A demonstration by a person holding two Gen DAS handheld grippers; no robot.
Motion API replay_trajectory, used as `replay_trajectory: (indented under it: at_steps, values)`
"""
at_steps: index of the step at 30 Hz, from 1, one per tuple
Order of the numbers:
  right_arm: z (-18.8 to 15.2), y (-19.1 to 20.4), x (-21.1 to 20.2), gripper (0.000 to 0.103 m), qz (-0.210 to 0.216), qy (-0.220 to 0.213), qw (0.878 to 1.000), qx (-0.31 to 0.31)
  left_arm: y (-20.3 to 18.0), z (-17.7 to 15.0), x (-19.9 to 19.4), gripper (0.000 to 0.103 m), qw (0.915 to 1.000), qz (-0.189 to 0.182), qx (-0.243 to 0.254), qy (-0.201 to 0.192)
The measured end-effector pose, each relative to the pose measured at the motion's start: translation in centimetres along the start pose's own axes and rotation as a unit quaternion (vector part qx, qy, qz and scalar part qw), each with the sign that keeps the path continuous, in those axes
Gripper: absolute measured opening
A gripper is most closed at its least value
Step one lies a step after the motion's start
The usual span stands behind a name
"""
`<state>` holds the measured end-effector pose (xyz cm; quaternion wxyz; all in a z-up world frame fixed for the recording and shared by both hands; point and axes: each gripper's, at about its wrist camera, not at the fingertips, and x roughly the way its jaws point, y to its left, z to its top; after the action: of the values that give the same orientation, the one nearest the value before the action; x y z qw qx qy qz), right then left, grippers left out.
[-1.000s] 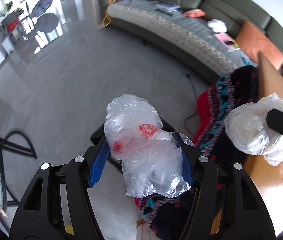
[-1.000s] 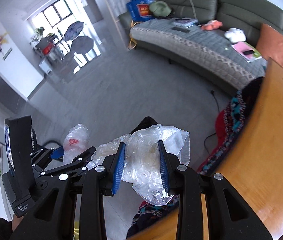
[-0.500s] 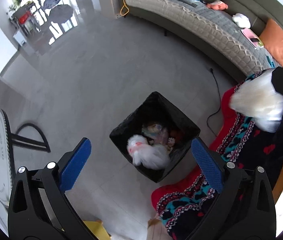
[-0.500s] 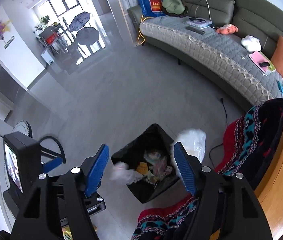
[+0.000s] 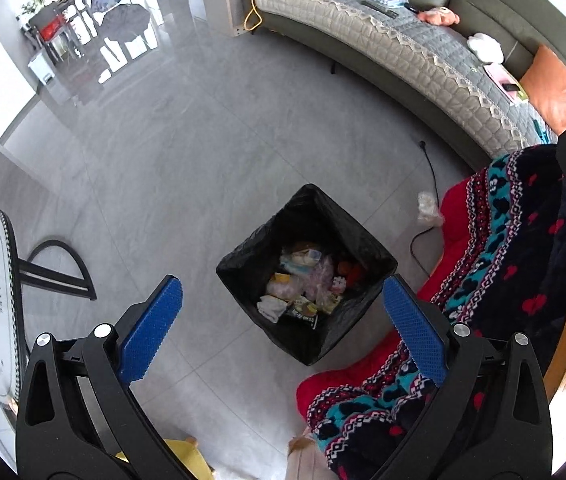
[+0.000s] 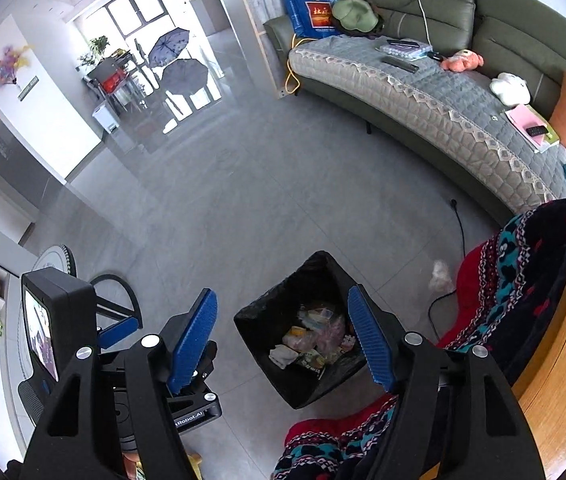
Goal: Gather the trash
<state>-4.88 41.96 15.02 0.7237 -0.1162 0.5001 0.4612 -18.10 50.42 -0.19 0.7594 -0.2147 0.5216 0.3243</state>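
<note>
In the left wrist view, the left gripper (image 5: 283,312) is seen with its blue-padded fingers (image 5: 151,332) spread wide and nothing between them. Framed in the gap and below the fingertips stands the square bin lined with a black plastic bag (image 5: 307,272), on the grey tiled floor (image 5: 203,140). Crumpled wrappers and clear plastic bags (image 5: 307,284) are seen lying inside it. Beyond the right fingertip, outside the bin, a small crumpled clear plastic bag (image 5: 429,208) lies on the floor just beside the red patterned blanket (image 5: 503,260).

In the right wrist view, the right gripper (image 6: 283,340) is seen moderately open and likewise empty, the bin (image 6: 275,312) again below its fingertips. Only here is the left gripper's body with its small screen (image 6: 55,328) shown, beside the left finger; the stray bag (image 6: 441,276) appears past the right finger.

Most of the trash is judged to be deposited; the bag on the floor is judged to be left for collection.
</note>
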Motion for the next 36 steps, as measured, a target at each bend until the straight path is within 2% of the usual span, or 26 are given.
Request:
replay_trajectory:
  at_steps: [10,18,28,36]
  values:
    - [-0.7,0.1,-2.3,0.069,-0.003,-0.014,1.000,0.002,0.7,-0.4,-1.7,0.097,0.9998,-0.009,-0.008,-0.014]
    - [-2.7,-1.7,-7.2,0.073,-0.010,-0.050,0.998,0.020,-1.6,-1.1,-5.4,0.097,0.9987,-0.021,0.015,-0.044]
    - [-7.7,-7.0,-14.5,0.074,-0.040,-0.092,0.993,0.064,-9.1,-3.3,-10.1,0.097,0.9924,-0.054,0.078,-0.078]
    - [-13.4,-14.2,-19.3,0.076,-0.083,-0.108,0.983,0.119,-18.0,-6.5,-12.2,0.097,0.9821,-0.088,0.143,-0.085]
